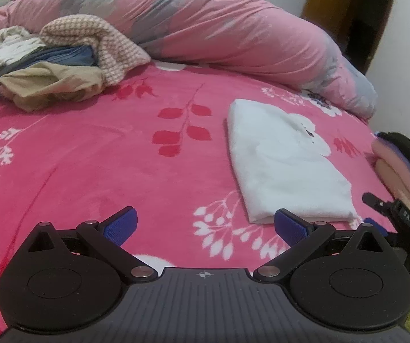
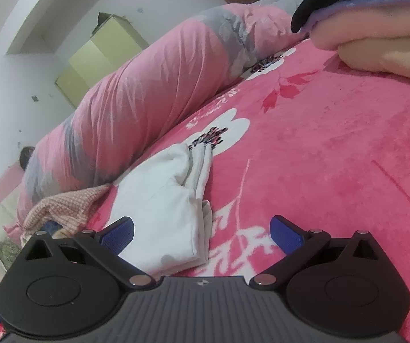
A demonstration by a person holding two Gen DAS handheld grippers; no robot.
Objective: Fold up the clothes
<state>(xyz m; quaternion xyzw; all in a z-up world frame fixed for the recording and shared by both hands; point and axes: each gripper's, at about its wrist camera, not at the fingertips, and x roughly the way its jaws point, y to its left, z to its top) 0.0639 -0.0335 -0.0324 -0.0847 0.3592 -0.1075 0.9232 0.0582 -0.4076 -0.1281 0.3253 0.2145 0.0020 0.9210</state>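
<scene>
Both my grippers, left [image 1: 205, 225] and right [image 2: 202, 233], spread wide, holding nothing. Folded white cotton garment [image 1: 285, 163] lies flat on pink floral blanket [image 1: 104, 148] just ahead. Rumpled clothes heap [image 1: 47, 65] far left seemingly awaits folding; folded stack [image 2: 376, 40] at right.

Plush, fuzzy fleece on the pink bedspread [image 1: 96, 154], matt with a soft nap. Smooth, thin woven cotton in the folded white garment [image 1: 282, 165], faintly creased. Slick, slightly shiny cloth on the rolled pink quilt [image 1: 205, 28], finely wrinkled. Coarse houndstooth weave on the checked cloth [image 1: 101, 40] in the pile. Matt black plastic on the left gripper [image 1: 205, 225], ribbed grey plate, polished metal pivot pins, knurled blue rubbery pads [image 1: 120, 225].
</scene>
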